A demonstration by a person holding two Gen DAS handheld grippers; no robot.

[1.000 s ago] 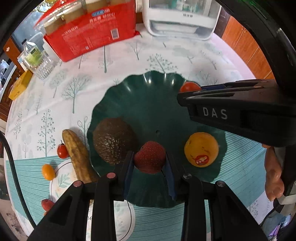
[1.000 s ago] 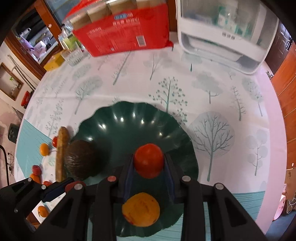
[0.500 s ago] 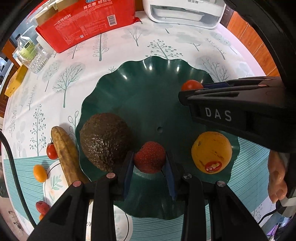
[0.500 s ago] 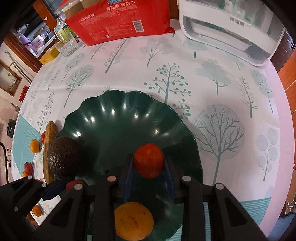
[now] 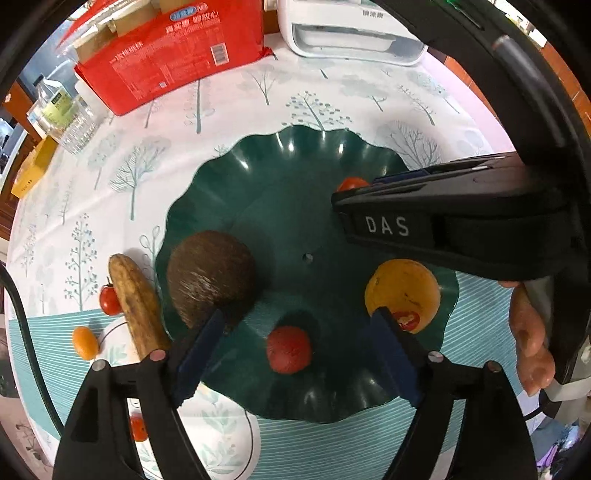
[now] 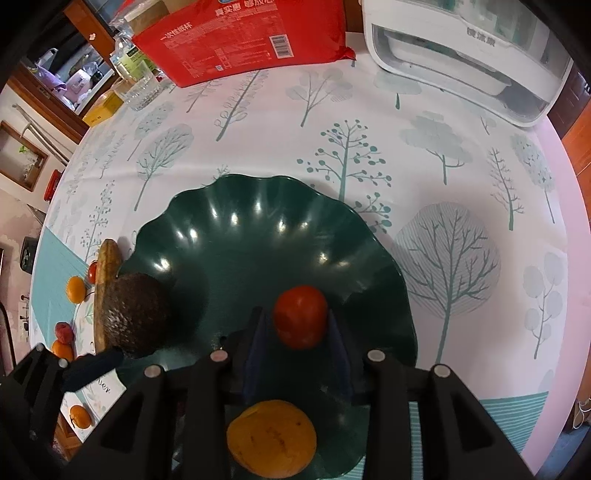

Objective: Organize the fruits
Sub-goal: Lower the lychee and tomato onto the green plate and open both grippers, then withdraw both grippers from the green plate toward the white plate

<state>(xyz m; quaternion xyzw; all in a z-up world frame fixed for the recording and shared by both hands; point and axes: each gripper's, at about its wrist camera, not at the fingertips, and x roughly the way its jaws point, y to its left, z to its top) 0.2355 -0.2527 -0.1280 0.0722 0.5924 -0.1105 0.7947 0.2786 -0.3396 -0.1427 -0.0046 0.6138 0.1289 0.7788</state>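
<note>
A dark green scalloped plate (image 5: 295,177) (image 6: 258,206) holds a brown avocado (image 5: 210,273) (image 6: 136,314), an orange (image 5: 402,291) (image 6: 271,437) and a red lychee (image 5: 289,349). My left gripper (image 5: 295,332) is open above the lychee, which lies loose on the plate between the blue pads. My right gripper (image 6: 299,325) is shut on a red tomato (image 6: 300,315) and holds it over the plate; it shows in the left wrist view (image 5: 351,183) too.
Left of the plate lie a browned banana (image 5: 135,306), a cherry tomato (image 5: 109,300) and small oranges (image 5: 85,341) on a white plate (image 5: 221,435). A red package (image 5: 177,55), a glass (image 5: 74,122) and a white appliance (image 5: 351,33) stand at the back.
My left gripper has opened and let go of the lychee, which now rests on the plate. My right gripper still holds the tomato and has moved slightly further over the plate.
</note>
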